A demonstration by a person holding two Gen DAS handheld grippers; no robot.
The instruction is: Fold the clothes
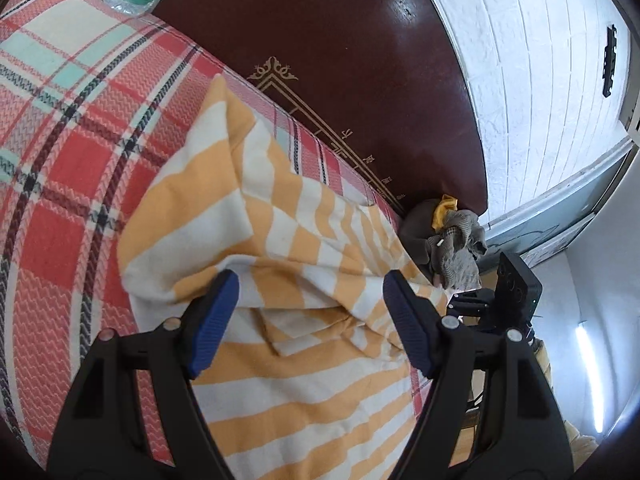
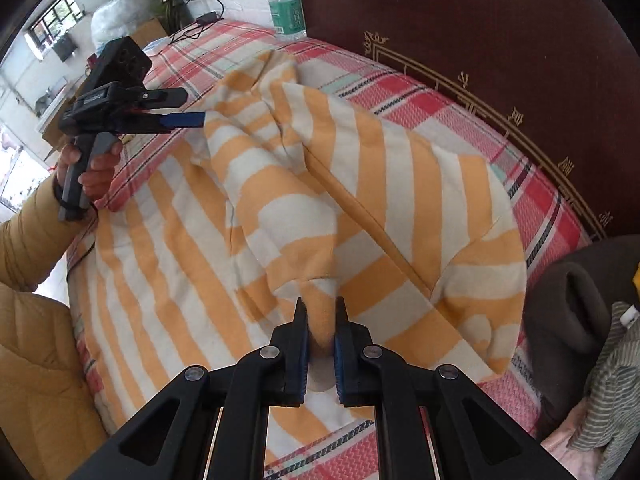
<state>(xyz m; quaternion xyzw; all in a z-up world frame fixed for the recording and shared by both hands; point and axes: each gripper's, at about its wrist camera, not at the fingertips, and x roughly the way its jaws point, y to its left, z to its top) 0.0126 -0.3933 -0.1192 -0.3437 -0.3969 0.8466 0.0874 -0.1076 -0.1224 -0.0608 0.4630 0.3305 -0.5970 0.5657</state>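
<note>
Orange-and-white striped cotton garment is bunching between your right gripper fingers, which are pinching a fold of it tightly. Your left gripper is spreading its blue-padded fingers wide over the same cloth, gripping nothing. The garment is lying on the red plaid bedspread, beside the dark brown wooden headboard.

The left black gripper with blue pads stands with its 2 jaws wide apart, gripped by a hand in a mustard sleeve. The right black gripper is pinched tight on a fold of orange-and-white striped cloth.
</note>
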